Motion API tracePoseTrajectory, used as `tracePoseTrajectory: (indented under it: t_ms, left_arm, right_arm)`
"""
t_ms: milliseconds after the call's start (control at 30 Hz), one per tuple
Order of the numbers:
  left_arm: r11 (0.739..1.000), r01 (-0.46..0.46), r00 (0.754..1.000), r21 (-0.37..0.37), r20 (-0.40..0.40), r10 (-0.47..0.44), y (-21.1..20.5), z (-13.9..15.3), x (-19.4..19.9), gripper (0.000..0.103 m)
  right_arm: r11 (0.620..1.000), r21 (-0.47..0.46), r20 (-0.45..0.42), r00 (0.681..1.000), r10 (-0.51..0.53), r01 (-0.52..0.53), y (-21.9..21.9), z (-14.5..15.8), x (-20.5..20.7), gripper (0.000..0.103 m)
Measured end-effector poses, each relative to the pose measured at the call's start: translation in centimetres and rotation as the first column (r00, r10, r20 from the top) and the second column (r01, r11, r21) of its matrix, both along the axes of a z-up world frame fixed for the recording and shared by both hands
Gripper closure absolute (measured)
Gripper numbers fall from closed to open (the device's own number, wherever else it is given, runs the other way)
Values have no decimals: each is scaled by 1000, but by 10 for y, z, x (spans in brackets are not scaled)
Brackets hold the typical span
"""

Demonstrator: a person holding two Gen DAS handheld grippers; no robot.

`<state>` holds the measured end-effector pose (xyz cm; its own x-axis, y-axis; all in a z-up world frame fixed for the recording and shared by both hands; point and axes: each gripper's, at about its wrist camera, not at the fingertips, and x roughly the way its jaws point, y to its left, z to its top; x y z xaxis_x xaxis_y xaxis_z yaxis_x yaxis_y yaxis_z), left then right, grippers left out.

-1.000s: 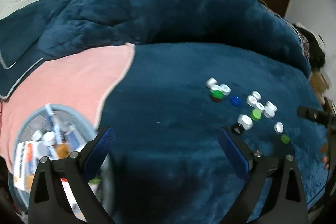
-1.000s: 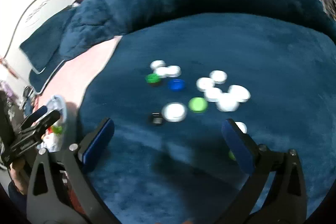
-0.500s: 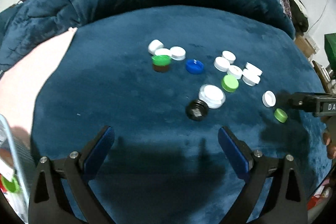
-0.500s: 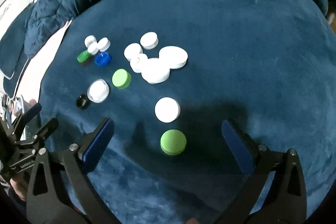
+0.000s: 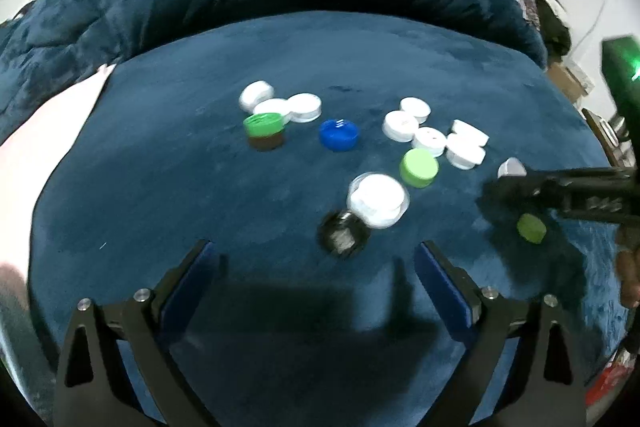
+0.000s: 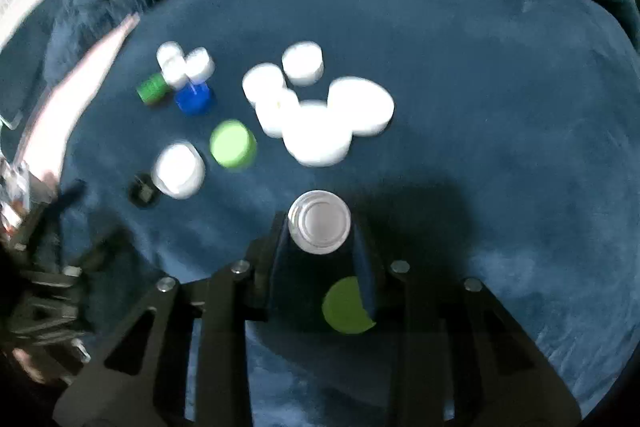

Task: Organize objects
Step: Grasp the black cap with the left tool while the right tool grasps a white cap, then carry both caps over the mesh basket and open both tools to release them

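1. Your right gripper is closed on a round white plastic bottle cap, pinched between the blue-padded fingers just above the dark blue plush blanket.
2. Landmark: the light green round plastic cap in the scatter. The gripped cap sits nearer to you than it and a little to its right; a second light green cap lies on the blanket under your right gripper, nearer still.
3. Beyond the landmark: a cluster of white caps, touching one another. To its left: a blue cap and a dark green cap.
4. Your left gripper hangs wide and empty, with a black cap just ahead of its fingertips, touching a white cap.
5. Step in hand, as I judge it: pick-up of the white cap.
6. Next move likely calls for a clean lift and carry to a collecting spot, which is not in view. The grip looks shallow, so keep it firm.
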<state>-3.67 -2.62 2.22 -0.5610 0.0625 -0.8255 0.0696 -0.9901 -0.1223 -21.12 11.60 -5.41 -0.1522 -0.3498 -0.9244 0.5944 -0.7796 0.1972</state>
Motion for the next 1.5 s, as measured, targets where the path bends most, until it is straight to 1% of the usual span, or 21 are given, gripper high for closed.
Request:
tracePoseTrajectory:
  t_ms: [67, 100, 133, 167, 200, 267, 333, 467, 567, 800, 933, 1033, 1100, 1167, 1233, 1267, 1300, 1367, 1400, 1467, 1500]
  left_arm:
    - [1000, 19, 1000, -6, 9, -19, 5, -5, -10, 19]
    - [1000, 29, 1000, -10, 13, -28, 8, -8, -15, 28]
    - [999, 44, 999, -9, 21, -44, 10, -11, -19, 40]
    - [998, 60, 998, -8, 34, -60, 12, -14, -21, 74]
    - [997, 74, 996, -14, 48, -73, 15, -16, -22, 73]
    - [997, 78, 996, -18, 39, -78, 14, -12, -16, 73]
    - [998, 67, 997, -9, 25, -67, 10, -5, -6, 73]
    - [999, 33, 999, -9, -5, -33, -4, 15, 17, 73]
    - [1000, -14, 1000, -13, -26, 14, -21, 34, 36, 73]
    - [992, -120, 991, -27, -58, 119, -64, 64, 73, 73]
    - [982, -187, 979, -24, -82, 185, -97, 78, 99, 73]
    - [968, -250, 965, -22, -93, 247, -126, 86, 120, 73]
    - [954, -300, 950, -19, -100, 297, -149, 90, 137, 73]
    - [938, -346, 933, -16, -109, 342, -170, 94, 152, 73]
    - [913, -407, 907, -10, -117, 404, -197, 100, 172, 73]
    - [900, -437, 893, -7, -120, 433, -210, 102, 181, 73]
    - [879, -477, 872, 0, -121, 474, -227, 103, 193, 73]
    - [845, -534, 838, 15, -124, 531, -251, 106, 210, 73]
    - [823, -567, 815, 24, -125, 565, -265, 107, 220, 73]
    - [793, -608, 784, 40, -129, 607, -283, 109, 233, 73]
    - [781, -623, 771, 49, -131, 624, -290, 109, 237, 73]
  right_arm:
    - [999, -43, 0, 1000, -18, 18, 5, 11, -1, 72]
    - [998, -55, 4, 1000, -22, 22, 6, 14, -1, 72]
    - [998, -65, 7, 1000, -26, 26, 7, 17, -1, 71]
    - [997, -73, 9, 1000, -28, 29, 7, 19, 0, 71]
    - [997, -76, 11, 1000, -27, 28, 5, 20, 0, 71]
    - [997, -77, 14, 1000, -20, 21, 0, 21, 1, 71]
    - [997, -78, 15, 1000, -13, 14, 0, 23, 6, 71]
    - [996, -92, 17, 1000, 14, -12, -17, 30, 13, 71]
    - [991, -122, 19, 998, 52, -49, -35, 40, 29, 71]
    - [972, -162, -9, 985, 173, -172, -80, 63, 82, 71]
    - [954, -174, -22, 970, 242, -242, -109, 71, 111, 71]
    - [938, -189, -28, 957, 290, -290, -136, 78, 134, 71]
    - [928, -200, -30, 948, 316, -315, -151, 81, 147, 71]
    - [910, -218, -28, 934, 357, -354, -174, 85, 165, 71]
    - [892, -233, -29, 920, 392, -387, -193, 88, 181, 71]
    - [883, -240, -28, 912, 409, -403, -202, 90, 189, 71]
    - [869, -254, -24, 900, 434, -426, -216, 92, 200, 71]
    - [845, -281, -16, 883, 469, -455, -236, 95, 215, 71]
    - [834, -293, -13, 875, 485, -467, -244, 97, 222, 71]
    - [807, -313, -13, 852, 524, -501, -263, 100, 238, 71]
    - [799, -319, -11, 845, 534, -509, -269, 100, 243, 71]
